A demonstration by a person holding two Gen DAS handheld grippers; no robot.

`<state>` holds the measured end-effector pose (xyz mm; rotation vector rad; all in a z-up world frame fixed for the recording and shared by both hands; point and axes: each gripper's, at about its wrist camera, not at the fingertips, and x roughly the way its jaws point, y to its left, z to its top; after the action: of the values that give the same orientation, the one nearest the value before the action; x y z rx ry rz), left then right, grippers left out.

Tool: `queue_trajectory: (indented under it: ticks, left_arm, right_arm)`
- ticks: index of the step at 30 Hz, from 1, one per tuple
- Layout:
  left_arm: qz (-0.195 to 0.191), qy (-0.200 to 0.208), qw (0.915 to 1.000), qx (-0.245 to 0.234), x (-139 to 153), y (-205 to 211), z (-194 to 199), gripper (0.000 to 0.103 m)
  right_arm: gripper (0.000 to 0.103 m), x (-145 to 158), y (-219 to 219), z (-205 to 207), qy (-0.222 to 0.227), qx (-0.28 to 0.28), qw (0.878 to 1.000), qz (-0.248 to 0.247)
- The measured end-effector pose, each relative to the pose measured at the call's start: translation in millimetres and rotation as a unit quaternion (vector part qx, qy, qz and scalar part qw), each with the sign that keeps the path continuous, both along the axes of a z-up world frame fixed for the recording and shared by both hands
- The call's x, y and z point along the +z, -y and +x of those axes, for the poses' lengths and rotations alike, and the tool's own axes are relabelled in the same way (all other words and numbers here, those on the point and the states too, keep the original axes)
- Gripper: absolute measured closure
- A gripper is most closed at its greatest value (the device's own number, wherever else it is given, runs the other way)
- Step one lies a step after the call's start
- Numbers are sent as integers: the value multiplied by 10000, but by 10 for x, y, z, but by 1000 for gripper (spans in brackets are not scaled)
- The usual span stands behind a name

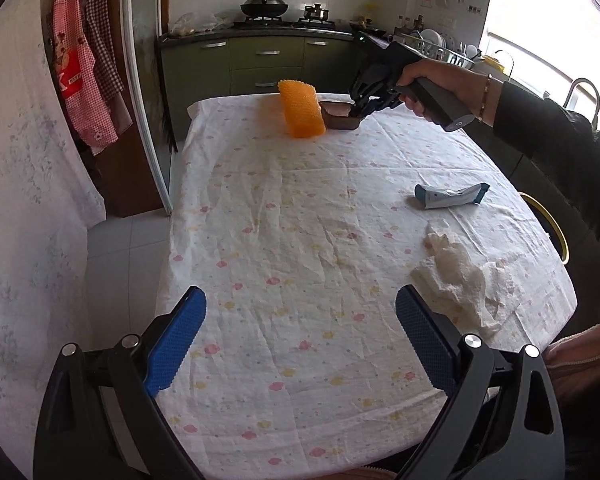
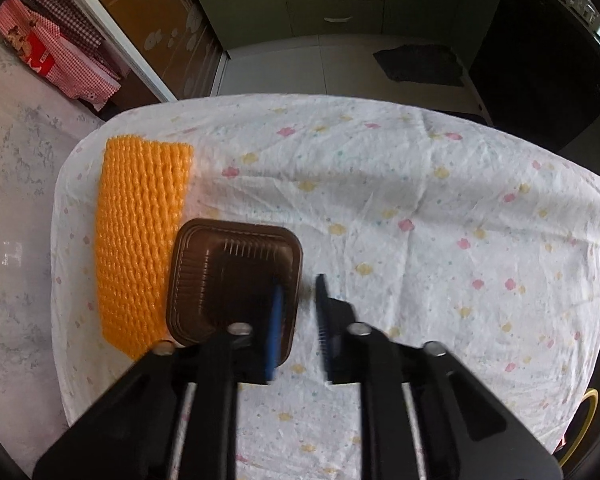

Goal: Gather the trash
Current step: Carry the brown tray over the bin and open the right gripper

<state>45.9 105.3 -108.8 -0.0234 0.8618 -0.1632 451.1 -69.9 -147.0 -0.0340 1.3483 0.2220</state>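
A brown plastic tray [image 2: 228,276] sits at the far end of the table beside an orange foam net [image 2: 140,240]. My right gripper [image 2: 299,284] points down on the tray's right wall, one finger inside and one outside, shut on it. The left wrist view shows that gripper [image 1: 356,110] at the tray [image 1: 340,118], next to the net [image 1: 300,110]. My left gripper [image 1: 300,336] hangs open over the table's near end with nothing between its blue pads. A crumpled paper towel [image 1: 460,276] and a blue-white wrapper [image 1: 452,196] lie to its right.
The table wears a white floral cloth [image 1: 300,220]. Aprons [image 1: 84,72] hang at the left. Green kitchen cabinets [image 1: 264,60] with a stove stand beyond the table. A yellow-rimmed object [image 1: 548,220] sits at the table's right edge. A dark mat [image 2: 420,64] lies on the floor.
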Motion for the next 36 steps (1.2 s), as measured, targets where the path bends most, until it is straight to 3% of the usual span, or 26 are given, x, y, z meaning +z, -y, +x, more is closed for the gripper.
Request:
queue_trajectory:
  ticks: [5,11,16,20,24,27,32,36]
  left_arm:
    - [50,24,9999,-97,30,90,-21,9]
    - [40,73,9998,-206,60,198,-28,9]
    - [5,123,9992,-369,75,358,-42,9]
    - [-35,142,9986,-509,74,513,-33,9]
    - [-185,107,9977,-636,59,667,18,9]
    - [-218,81,9970,-745,30,820,51,9]
    - [-129,-5,9952,-971,-1,1095,85,9]
    - [35,21,9937,-1120,28,1277,72,9]
  right_arm:
    - [99,111,82,-132,123,70,9998,131]
    - [99,485,442,-499,345,189,9980,498]
    - [99,805,1212,-1141,665,54,9951,725]
    - [99,889,2070,-1662,941,-466,9923,651]
    - [99,802,2966,-2175,971,-1256,9865,395]
    - [99,574,3621,-2455,805,-1932,9775,265]
    - [99,155,4438,-2586,468,-2825,9580,178]
    - [99,-77,4742,-2526,318,-3156,9482,196]
